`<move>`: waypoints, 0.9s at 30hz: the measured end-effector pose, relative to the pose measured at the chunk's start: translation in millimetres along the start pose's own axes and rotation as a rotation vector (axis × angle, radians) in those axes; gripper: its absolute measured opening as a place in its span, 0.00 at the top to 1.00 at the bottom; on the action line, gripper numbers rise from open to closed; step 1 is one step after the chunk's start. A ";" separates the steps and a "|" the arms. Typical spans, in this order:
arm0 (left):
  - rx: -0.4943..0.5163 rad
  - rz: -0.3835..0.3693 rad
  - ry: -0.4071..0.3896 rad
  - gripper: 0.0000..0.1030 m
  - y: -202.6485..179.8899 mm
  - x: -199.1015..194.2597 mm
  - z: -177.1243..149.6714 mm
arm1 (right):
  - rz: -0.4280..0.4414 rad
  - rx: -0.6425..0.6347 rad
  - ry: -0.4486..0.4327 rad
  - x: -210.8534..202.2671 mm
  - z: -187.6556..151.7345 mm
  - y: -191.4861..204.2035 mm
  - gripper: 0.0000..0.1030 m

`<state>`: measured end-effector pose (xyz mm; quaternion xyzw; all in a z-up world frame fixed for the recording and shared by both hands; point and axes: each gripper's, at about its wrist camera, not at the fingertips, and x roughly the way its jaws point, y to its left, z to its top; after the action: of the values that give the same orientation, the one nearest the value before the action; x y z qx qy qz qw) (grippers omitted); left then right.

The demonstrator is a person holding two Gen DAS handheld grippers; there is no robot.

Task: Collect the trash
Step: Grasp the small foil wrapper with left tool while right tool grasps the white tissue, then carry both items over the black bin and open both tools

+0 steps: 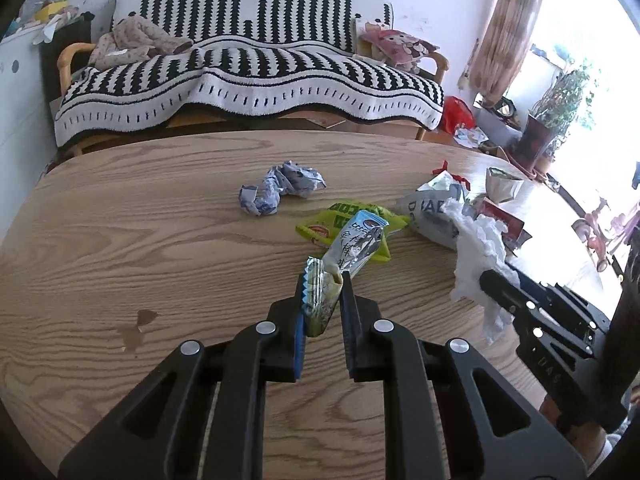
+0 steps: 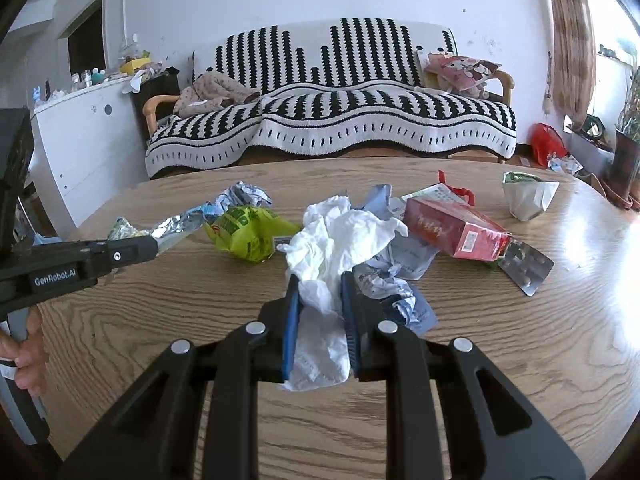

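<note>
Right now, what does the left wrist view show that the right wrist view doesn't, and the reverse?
Only the left wrist view: a small wet patch on the table.
Only the right wrist view: a silver blister pack by the red box, and a hand.
Both: the left gripper shut on a snack wrapper, the right gripper shut on white tissue, and the green wrapper.

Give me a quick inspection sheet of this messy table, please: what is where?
Surface: wooden table, small wet stain.
Job's things: silver snack wrapper in left gripper; white tissue in right gripper.
Clutter: crumpled blue wrapper, green packet, red box, pill blister, folded foil bag.
Grippers: both shut on trash.
Cables: nothing seen.
Surroundings: striped sofa, curtain, potted plant.
</note>
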<state>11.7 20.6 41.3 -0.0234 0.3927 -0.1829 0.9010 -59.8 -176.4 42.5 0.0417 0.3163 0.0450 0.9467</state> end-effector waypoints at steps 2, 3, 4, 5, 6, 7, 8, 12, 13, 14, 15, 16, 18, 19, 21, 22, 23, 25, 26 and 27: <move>0.007 -0.001 -0.002 0.86 -3.0 -0.6 0.6 | -0.001 -0.003 0.001 -0.2 0.0 0.6 0.80; 0.009 -0.003 -0.002 0.86 -4.2 -0.2 1.0 | 0.000 -0.003 0.004 0.1 -0.1 -0.5 0.80; 0.012 -0.003 -0.002 0.86 -5.3 0.2 0.9 | 0.000 0.000 0.004 0.2 -0.2 -1.5 0.80; 0.016 -0.003 0.000 0.86 -6.5 0.5 0.7 | -0.001 0.002 0.004 -0.1 -0.1 -2.5 0.80; 0.018 -0.002 0.002 0.86 -7.0 1.2 0.4 | -0.001 0.005 0.005 0.4 0.0 -3.8 0.80; 0.018 -0.003 0.004 0.86 -6.9 1.7 0.2 | 0.000 0.007 0.007 0.8 -0.1 -4.6 0.80; 0.017 -0.003 0.005 0.86 -6.7 2.1 -0.3 | 0.001 0.009 0.007 1.1 -0.1 -5.1 0.80; 0.016 -0.003 0.009 0.86 -6.5 3.4 -0.1 | 0.002 0.008 0.006 0.8 0.6 -4.2 0.80; 0.017 -0.001 0.008 0.86 -6.6 2.9 -0.2 | 0.003 0.007 0.007 0.3 0.2 -3.7 0.80; 0.018 -0.002 0.009 0.86 -7.0 3.4 -0.4 | 0.004 0.007 0.007 0.6 0.2 -4.4 0.80; 0.020 -0.003 0.009 0.86 -7.4 3.4 -0.4 | 0.004 0.007 0.007 0.3 0.1 -3.6 0.80; 0.022 -0.003 0.010 0.86 -8.4 4.6 -0.3 | 0.003 0.009 0.007 0.6 0.1 -3.8 0.80; 0.024 -0.004 0.012 0.86 -9.2 5.3 -0.6 | 0.003 0.007 0.007 0.2 0.2 -3.3 0.80; 0.024 -0.005 0.012 0.86 -9.8 5.7 -0.3 | 0.003 0.007 0.007 0.1 0.3 -3.3 0.80; 0.026 -0.004 0.011 0.86 -10.2 5.9 -0.2 | 0.002 0.005 0.007 0.3 0.3 -3.2 0.80; 0.023 -0.005 0.010 0.86 -10.1 5.6 -0.3 | 0.001 0.006 0.008 0.4 0.4 -2.9 0.80; 0.019 -0.007 0.007 0.86 -9.3 5.2 -0.3 | 0.000 0.004 0.010 1.1 0.0 -3.2 0.80; 0.014 -0.006 0.008 0.86 -8.1 5.3 0.9 | -0.004 0.007 0.014 2.3 -0.4 -4.7 0.80; 0.011 -0.004 0.011 0.86 -7.6 5.9 1.2 | -0.006 0.009 0.015 2.6 -0.7 -5.7 0.80; 0.008 -0.005 0.013 0.86 -7.3 5.3 2.0 | -0.008 0.012 0.015 2.7 -0.9 -6.5 0.80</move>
<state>14.2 11.8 40.3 -0.0196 0.3978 -0.1869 0.8980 -57.9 -182.5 39.5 0.0458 0.3240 0.0397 0.9441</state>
